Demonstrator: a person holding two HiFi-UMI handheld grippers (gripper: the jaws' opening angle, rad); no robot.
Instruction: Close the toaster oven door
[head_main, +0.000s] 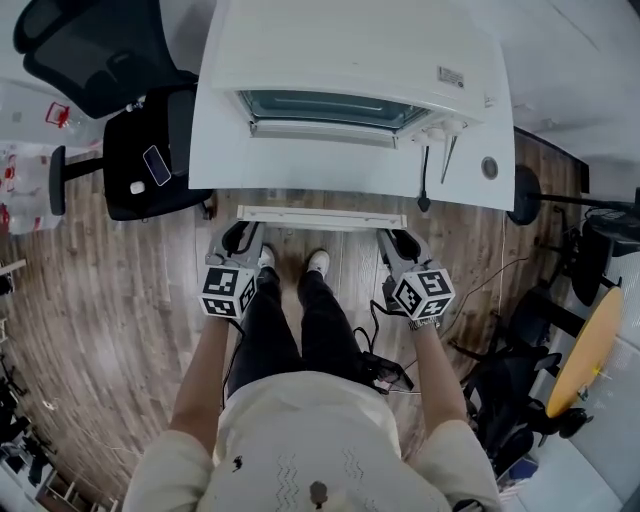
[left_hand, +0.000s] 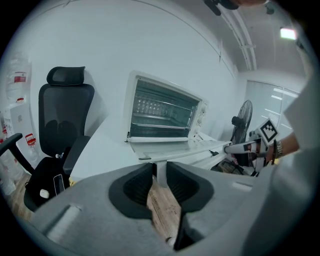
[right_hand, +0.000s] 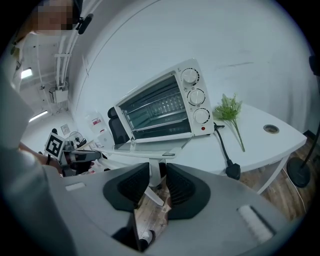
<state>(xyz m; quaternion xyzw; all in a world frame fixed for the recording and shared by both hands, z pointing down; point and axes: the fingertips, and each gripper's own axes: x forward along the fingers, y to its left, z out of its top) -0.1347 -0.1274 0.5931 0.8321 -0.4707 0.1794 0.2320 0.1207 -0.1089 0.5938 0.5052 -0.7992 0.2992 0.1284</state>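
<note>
In the head view, the toaster oven (head_main: 350, 50) is cut off by the top edge. The ends of its door handle (head_main: 322, 217) are covered by the jaws of the left gripper (head_main: 240, 238) and right gripper (head_main: 402, 243). The label (head_main: 451, 76) on its top is too small to read.

bright, even indoor light is filling all three views. a ceiling lamp (left_hand: 287, 33) is glaring at the upper right of the left gripper view. the white desk (head_main: 218, 150) is reading nearly washed out. both gripper views are bending strongly toward dark round rims, and the left tongs (left_hand: 160, 172) and right tongs (right_hand: 156, 176) are blurring at close range.
</note>
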